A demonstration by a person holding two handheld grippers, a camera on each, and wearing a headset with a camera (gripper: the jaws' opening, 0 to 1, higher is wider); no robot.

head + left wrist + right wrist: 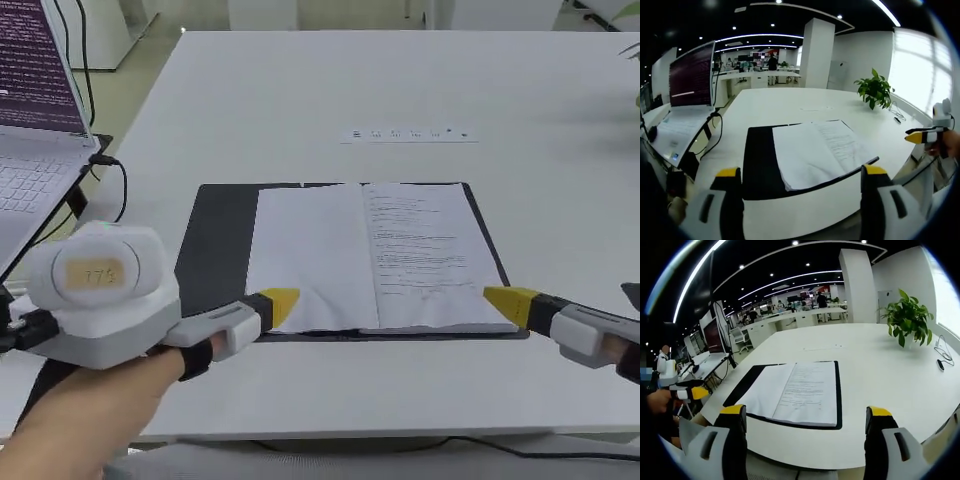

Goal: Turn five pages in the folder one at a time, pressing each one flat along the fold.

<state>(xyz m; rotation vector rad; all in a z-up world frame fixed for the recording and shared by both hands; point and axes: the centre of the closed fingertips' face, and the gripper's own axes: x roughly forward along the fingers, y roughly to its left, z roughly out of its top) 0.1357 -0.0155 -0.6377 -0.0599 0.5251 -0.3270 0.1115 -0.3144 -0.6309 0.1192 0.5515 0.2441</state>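
Observation:
A black folder (215, 250) lies open on the white table, with a blank white page (305, 255) on its left and a printed page (420, 250) on its right. My left gripper (275, 305) hovers at the folder's near left edge, open, nothing between its yellow-tipped jaws. My right gripper (510, 300) is at the near right corner, also open and empty. The folder (760, 165) sits just beyond the left gripper (797, 175), its pages (815, 152) slightly raised. From the right gripper (805, 415) the folder (790, 390) lies a short way ahead.
An open laptop (30, 110) on a stand sits at the far left with a cable (120, 185) trailing toward the folder. A white power strip (405, 134) lies beyond the folder. A potted plant (907, 315) stands at the table's far right.

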